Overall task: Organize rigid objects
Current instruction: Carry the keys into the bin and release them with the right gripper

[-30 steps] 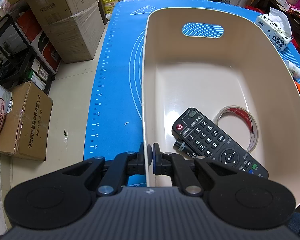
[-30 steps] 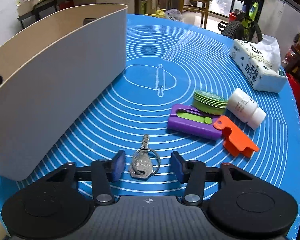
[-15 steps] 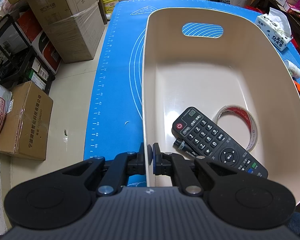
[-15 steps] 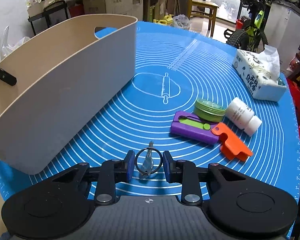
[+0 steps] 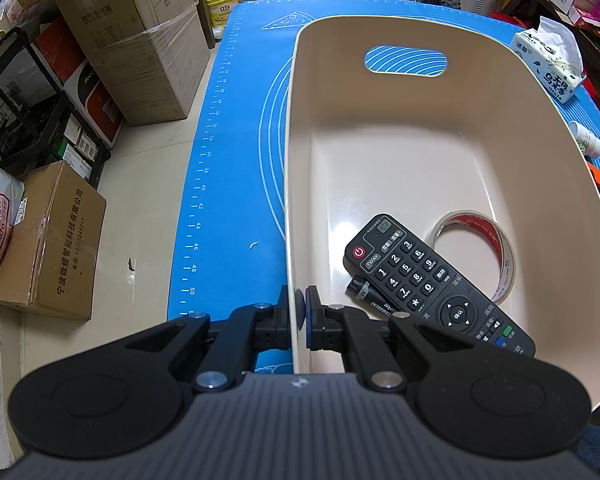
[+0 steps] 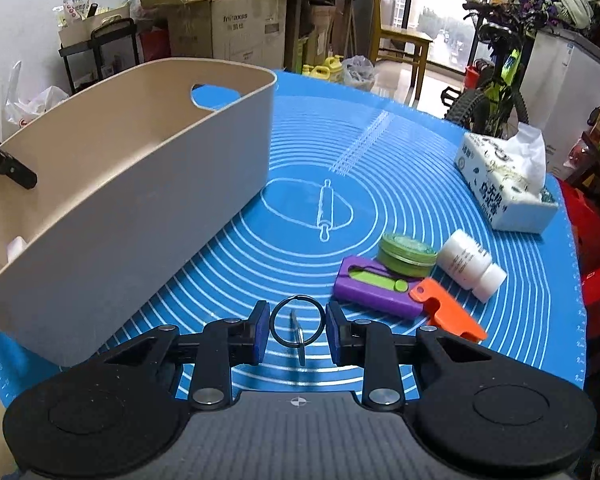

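My left gripper is shut on the near left wall of the beige bin. Inside the bin lie a black remote, a tape roll and a small black cylinder under the remote. My right gripper is shut on a key ring and holds it above the blue mat; the key hangs from the ring. The bin stands left of it. A purple case, green tin, white bottle and orange piece lie to the right.
A tissue pack sits at the mat's far right. Cardboard boxes and a black rack stand on the floor left of the table. A bicycle and a wooden chair stand beyond the far edge.
My right gripper closed on the key ring and lifted it off the mat, rising so the bin's inside shows. My left gripper and the bin have not moved.
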`<state>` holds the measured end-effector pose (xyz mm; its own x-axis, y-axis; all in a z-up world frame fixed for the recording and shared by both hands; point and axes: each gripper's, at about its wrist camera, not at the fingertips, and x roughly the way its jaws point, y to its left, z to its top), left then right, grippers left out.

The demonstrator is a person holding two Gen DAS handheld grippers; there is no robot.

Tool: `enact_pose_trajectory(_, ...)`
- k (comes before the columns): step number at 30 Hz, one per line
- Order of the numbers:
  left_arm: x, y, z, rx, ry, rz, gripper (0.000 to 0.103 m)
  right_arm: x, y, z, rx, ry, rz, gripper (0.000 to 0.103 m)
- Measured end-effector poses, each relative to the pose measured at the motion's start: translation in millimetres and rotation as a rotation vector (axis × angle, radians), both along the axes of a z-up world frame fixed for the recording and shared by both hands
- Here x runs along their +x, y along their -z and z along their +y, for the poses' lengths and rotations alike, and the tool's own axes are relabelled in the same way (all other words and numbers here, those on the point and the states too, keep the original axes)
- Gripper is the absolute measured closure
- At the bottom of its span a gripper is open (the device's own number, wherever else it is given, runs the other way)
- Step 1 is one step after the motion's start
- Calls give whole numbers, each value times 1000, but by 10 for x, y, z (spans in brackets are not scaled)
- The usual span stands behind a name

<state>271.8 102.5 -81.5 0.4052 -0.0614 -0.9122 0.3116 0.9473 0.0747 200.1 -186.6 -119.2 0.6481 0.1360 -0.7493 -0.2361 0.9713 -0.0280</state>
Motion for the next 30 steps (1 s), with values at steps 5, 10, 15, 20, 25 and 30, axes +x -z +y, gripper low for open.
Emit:
enact_pose_trajectory(5, -1, 0, -1, 0, -1, 0, 96, -8, -105, -24, 12, 13, -38, 65)
enact_pose_trajectory(10, 0, 0, 1, 0, -1, 0, 96, -15, -206, -46, 22, 26, -75, 65)
enact_pose_trajectory(15, -1, 0, 1, 0, 0, 0, 96, -29, -366, -48, 41, 31, -123, 65)
enact_pose_trajectory(20, 0, 0, 2, -1, -1, 0, 96, -29, -558, -37, 63, 34, -180, 65)
enact_pose_trajectory(25, -8, -5, 9, -3, -3, -1, 96, -27, -858, 24, 86, 8, -258, 65)
enact_pose_trajectory(30, -8, -9, 13, -4, -3, -1, 97, 43, -1180, 206, 120, -48, -335, 65)
